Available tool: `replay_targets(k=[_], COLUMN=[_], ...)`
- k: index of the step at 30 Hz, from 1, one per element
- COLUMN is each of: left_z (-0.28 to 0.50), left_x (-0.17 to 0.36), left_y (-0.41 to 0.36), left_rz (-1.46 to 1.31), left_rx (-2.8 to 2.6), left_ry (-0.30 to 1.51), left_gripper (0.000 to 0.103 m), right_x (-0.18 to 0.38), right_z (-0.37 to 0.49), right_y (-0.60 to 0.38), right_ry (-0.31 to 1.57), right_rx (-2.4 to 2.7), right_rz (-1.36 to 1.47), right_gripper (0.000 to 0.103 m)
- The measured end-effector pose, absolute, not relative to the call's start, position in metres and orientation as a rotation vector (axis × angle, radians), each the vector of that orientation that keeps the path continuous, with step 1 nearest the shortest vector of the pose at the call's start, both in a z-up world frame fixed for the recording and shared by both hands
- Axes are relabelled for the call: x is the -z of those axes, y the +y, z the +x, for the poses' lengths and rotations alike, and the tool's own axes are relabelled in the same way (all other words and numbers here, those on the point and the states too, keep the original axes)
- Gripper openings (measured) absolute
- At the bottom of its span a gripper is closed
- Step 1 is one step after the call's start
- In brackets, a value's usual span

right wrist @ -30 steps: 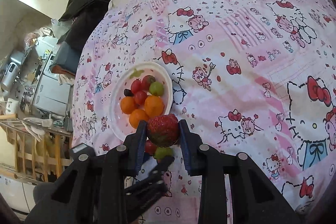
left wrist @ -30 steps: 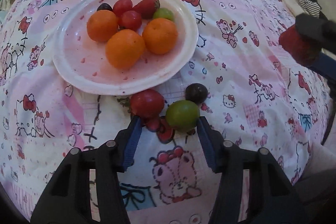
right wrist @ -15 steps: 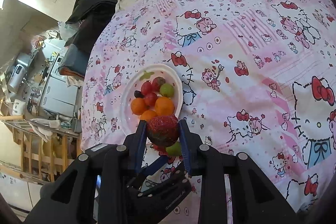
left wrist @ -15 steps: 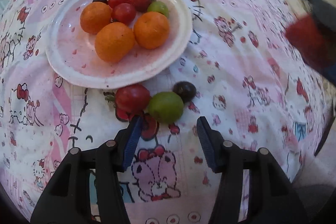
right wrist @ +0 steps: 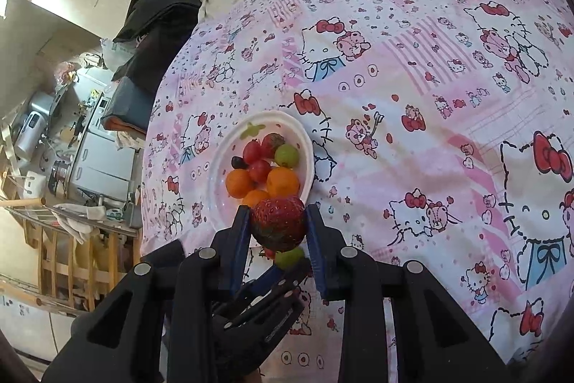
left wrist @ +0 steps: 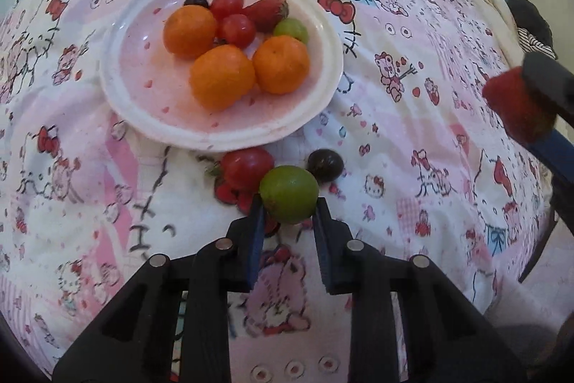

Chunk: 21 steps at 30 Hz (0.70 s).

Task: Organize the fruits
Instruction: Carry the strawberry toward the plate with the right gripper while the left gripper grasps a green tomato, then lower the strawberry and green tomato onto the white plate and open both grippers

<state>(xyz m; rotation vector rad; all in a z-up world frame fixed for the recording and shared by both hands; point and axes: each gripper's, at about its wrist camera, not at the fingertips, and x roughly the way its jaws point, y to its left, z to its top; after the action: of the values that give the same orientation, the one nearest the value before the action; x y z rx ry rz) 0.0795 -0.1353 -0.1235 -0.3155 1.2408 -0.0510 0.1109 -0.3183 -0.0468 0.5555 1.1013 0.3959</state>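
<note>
My left gripper [left wrist: 288, 203] is shut on a round green fruit [left wrist: 288, 194], with a pad pressed on each side of it, just above the patterned bedsheet. A red tomato [left wrist: 246, 168] and a dark grape [left wrist: 325, 165] lie on the sheet beside it, in front of the white plate [left wrist: 143, 110]. On the plate are three oranges, two tomatoes, a strawberry, a green fruit and a grape. My right gripper [right wrist: 276, 218] is shut on a large strawberry [right wrist: 279, 225], held in the air above the plate's [right wrist: 217, 193] near edge and the green fruit [right wrist: 288, 257].
The pink cartoon-print sheet [right wrist: 412, 132] covers the whole bed. Dark clothes [right wrist: 158, 20] are piled at its far corner. Past the bed's left edge stand cluttered appliances [right wrist: 93, 146] and a wooden rack [right wrist: 53, 250].
My left gripper's jaws, open before, have closed onto the green fruit. The right gripper holds the strawberry as before, nearly still.
</note>
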Motion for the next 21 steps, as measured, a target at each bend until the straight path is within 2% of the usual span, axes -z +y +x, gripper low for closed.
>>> replay_targets(k=[12,17,21], left_z=[0.055,0.081,0.108], left_x=[0.068,0.040,0.039], left_y=[-0.065,-0.029,-0.016], left_rz=[-0.165,-0.066,-0.035], left_rx=[0.040,0.021,0.023], left_ry=[1.117,1.031,1.029], left_gripper=[0.022,0.022,0.022], right_x=[0.046,0.043,0.049], right_z=[0.113,0.134,0.154], right_y=[-0.310,-0.299,-0.281], right_ry=[1.100,1.080,1.098], right_rx=[-0.412,-0.445,-0.465], right_rz=[0.541,0.556,0.534], right_gripper=[0.032,0.032,0.032])
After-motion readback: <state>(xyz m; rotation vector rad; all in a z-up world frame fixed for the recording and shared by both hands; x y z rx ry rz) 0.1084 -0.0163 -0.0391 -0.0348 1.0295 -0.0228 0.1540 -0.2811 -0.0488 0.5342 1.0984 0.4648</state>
